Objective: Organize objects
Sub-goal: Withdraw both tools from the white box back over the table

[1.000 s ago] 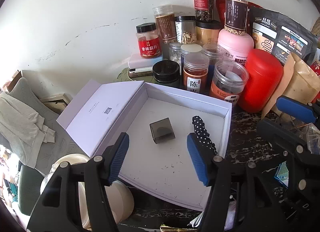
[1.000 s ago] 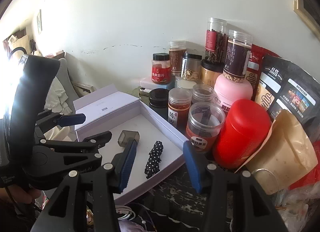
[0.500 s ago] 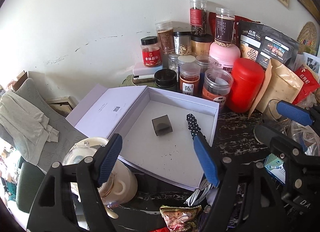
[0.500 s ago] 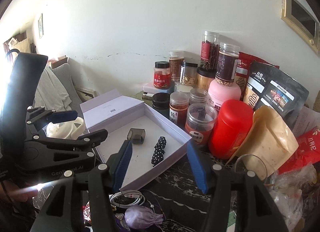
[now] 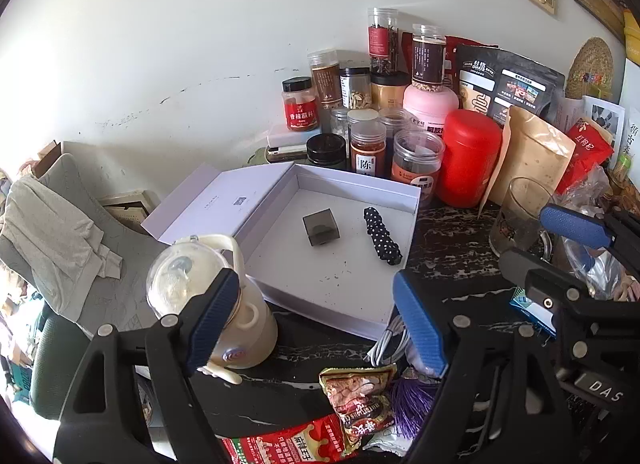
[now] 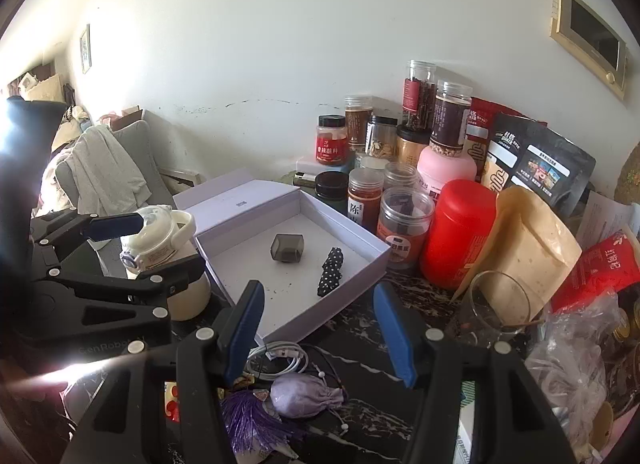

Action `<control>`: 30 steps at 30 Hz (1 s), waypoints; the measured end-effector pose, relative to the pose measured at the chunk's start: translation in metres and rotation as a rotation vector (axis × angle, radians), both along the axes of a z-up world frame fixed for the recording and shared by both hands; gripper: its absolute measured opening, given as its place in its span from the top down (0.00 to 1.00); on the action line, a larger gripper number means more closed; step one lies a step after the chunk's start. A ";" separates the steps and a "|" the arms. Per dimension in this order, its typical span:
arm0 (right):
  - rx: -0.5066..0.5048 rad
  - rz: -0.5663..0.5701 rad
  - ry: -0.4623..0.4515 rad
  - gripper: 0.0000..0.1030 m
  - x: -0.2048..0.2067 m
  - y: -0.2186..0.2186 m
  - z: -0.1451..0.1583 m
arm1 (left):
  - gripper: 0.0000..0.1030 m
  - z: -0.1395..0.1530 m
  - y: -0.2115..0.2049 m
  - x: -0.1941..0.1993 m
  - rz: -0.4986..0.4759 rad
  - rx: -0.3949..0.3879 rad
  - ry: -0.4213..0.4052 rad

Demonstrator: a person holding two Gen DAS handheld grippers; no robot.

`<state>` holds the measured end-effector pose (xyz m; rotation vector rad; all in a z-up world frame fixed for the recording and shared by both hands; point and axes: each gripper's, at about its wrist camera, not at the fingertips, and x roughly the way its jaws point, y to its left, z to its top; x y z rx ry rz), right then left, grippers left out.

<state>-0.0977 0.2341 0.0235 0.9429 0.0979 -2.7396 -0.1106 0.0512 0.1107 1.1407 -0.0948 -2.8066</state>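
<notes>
Both tongs empty — left gripper [image 5: 316,324] opening, right gripper [image 6: 318,330] spread — hovering short of white box [image 6: 360,238], where grey cube [image 6: 287,248] and polka-dot roll [image 6: 331,271] lie ahead, roll lengthwise away, nearer the right.

The left black two-finger gripper with blue ribbed pads [image 5: 318,318] tilts downward, its jaws opening with nothing pressed between the pads. The right black two-finger gripper with blue ribbed pads [image 6: 320,324] tilts downward too, jaws parted and empty. In each wrist view the other gripper shows at the frame's edge, close alongside.
</notes>
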 end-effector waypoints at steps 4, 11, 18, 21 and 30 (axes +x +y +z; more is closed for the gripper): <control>0.001 0.004 -0.005 0.44 0.016 -0.007 -0.005 | 0.23 -0.006 -0.001 0.015 -0.003 0.005 -0.006; -0.009 0.011 -0.032 0.44 0.036 -0.015 -0.018 | 0.23 -0.019 -0.003 0.040 -0.013 0.006 -0.017; -0.018 0.009 -0.061 0.44 0.052 -0.018 -0.032 | 0.23 -0.037 -0.003 0.060 -0.019 0.019 -0.044; -0.016 0.011 -0.075 0.44 0.060 -0.021 -0.040 | 0.23 -0.047 -0.001 0.066 -0.023 0.024 -0.059; -0.025 0.016 -0.121 0.44 0.079 -0.025 -0.069 | 0.23 -0.081 0.000 0.087 -0.039 0.043 -0.106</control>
